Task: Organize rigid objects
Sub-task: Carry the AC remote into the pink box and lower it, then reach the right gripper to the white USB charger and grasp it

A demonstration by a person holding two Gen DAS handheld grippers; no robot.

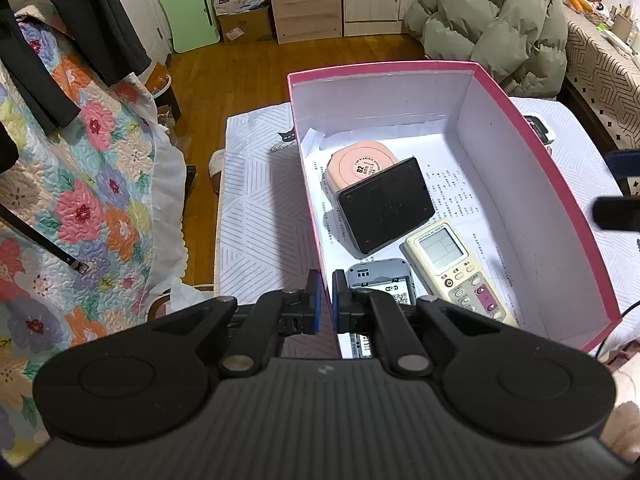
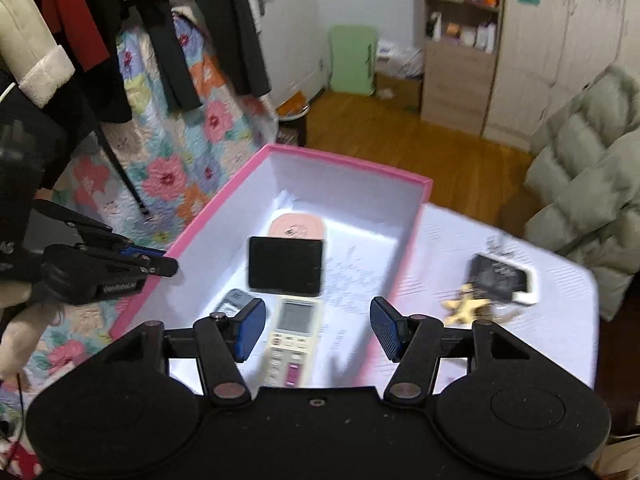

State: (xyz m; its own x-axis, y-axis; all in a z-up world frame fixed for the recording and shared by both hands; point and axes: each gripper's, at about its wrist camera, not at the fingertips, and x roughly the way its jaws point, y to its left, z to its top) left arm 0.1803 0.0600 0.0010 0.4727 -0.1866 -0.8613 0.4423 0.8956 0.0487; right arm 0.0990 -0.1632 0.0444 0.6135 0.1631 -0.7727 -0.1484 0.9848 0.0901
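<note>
white-cloth table (image 2: 560, 344) | left gripper (image 1: 325, 300) clamps pink box (image 1: 552, 184) wall | right gripper (image 2: 318, 330) half-wide, empty, above box | next: star (image 2: 464, 306) beside box, approach square

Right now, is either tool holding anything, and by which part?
Left tool is clamped on the pink box's near left wall, at the rim. Right tool is open and holds nothing.

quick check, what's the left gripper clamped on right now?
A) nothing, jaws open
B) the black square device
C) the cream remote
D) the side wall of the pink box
D: in the left wrist view the left gripper has its blue pads shut on either side of the pink box wall, while the cream remote and black square device lie loose inside.
</note>
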